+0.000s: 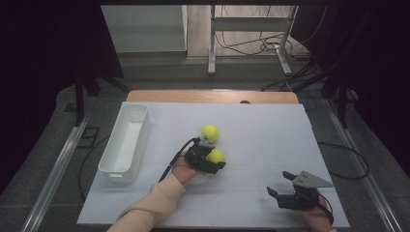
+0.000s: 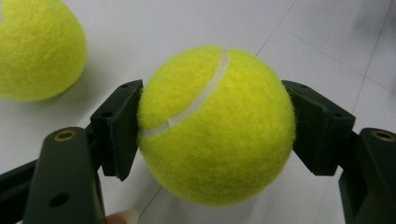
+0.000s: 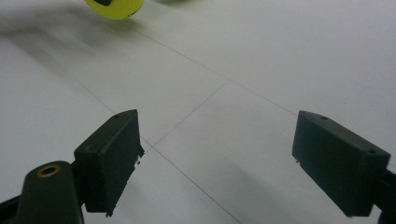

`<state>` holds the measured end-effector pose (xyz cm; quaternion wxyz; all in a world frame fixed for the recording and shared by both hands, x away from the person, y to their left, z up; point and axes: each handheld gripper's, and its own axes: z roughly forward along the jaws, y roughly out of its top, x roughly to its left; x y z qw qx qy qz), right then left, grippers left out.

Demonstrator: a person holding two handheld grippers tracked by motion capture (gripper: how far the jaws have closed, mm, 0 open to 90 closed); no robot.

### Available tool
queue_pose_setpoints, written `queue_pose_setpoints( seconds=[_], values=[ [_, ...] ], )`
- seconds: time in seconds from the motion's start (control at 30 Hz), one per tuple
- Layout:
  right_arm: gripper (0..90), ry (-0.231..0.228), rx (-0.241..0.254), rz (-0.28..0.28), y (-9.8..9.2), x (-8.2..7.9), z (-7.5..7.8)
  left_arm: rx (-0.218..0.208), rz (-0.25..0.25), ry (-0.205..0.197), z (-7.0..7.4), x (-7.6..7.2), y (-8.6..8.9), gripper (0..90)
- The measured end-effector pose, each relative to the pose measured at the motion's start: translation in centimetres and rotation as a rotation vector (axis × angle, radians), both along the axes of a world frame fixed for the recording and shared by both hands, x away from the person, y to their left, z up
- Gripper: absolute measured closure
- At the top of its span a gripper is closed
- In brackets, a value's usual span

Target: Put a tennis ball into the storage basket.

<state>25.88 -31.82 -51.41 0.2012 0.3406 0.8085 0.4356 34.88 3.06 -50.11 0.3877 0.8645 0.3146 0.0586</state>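
High view: a white table carries a white rectangular bin at its nine-o'clock edge and two yellow tennis balls near the centre. The left gripper, held by a hand in a cream sleeve entering from six o'clock, is clamped on the nearer ball; the second ball lies just beside it, toward twelve o'clock. Left gripper view: both black pads press the flanks of the held ball at nine and three o'clock — its white seam runs diagonally across the face — while the free ball sits at ten o'clock on the table. The right gripper rests near the table's five-o'clock corner, well apart from both balls. Right gripper view: its jaws stand spread wide over bare tabletop and grasp nothing — the held ball shows at twelve o'clock.
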Motion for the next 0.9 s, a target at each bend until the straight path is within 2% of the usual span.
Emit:
queue_pose_setpoints(
  seconds=[0.47,0.6,0.9],
  values=[
    [15.9,-0.001,-0.001,-0.001,0.0,0.0,0.0,-0.029,0.006,-0.023,1.2,-0.5,1.0,26.4],
    [16.0,-0.001,-0.002,-0.001,0.0,0.0,0.0,-0.085,-0.004,0.006,1.6,-0.6,1.3,26.4],
    [16.0,-0.001,-0.002,-0.001,0.0,0.0,0.0,-0.093,-0.001,-0.023,2.8,-1.0,2.0,26.4]
  ],
)
